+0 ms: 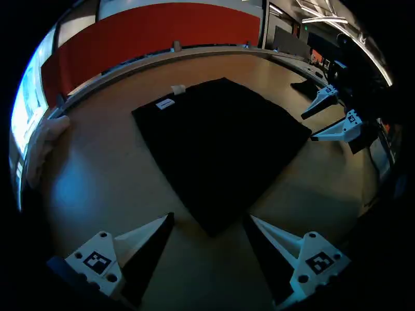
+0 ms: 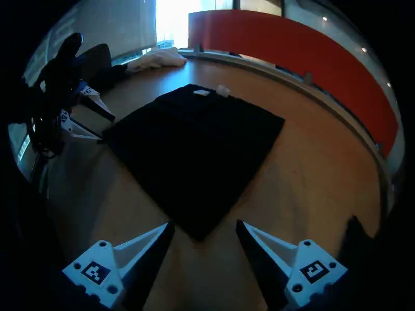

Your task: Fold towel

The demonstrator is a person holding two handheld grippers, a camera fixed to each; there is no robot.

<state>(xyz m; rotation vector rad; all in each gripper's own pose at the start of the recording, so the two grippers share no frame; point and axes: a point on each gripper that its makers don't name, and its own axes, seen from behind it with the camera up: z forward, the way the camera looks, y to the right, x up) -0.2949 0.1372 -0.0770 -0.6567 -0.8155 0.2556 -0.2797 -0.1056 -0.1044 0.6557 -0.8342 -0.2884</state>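
Black towel (image 1: 223, 145) lies flat on the wooden table (image 1: 104, 181), set corner-on to both cameras; a white label (image 1: 165, 103) sits near one far corner, with a smaller white tag (image 1: 178, 89) at the towel's edge just beside it. Left gripper (image 1: 207, 216) is low over the table with fingers spread wide; the towel's near corner lies between them and neither finger presses it. Right gripper (image 2: 204, 224) is spread just as wide at the neighbouring corner; that corner lies between its fingertips, ungripped. In the left gripper view the right gripper stands at the towel's right-hand corner, jaws apart, with the lower fingertip just beside the cloth edge; touching or not, cannot tell. In the right gripper view the left gripper stands at the left-hand corner, also apart. A pale cloth (image 2: 155, 58) is bunched at the table's far edge, well apart from the towel; a red wall panel (image 2: 311, 67) runs behind the table.
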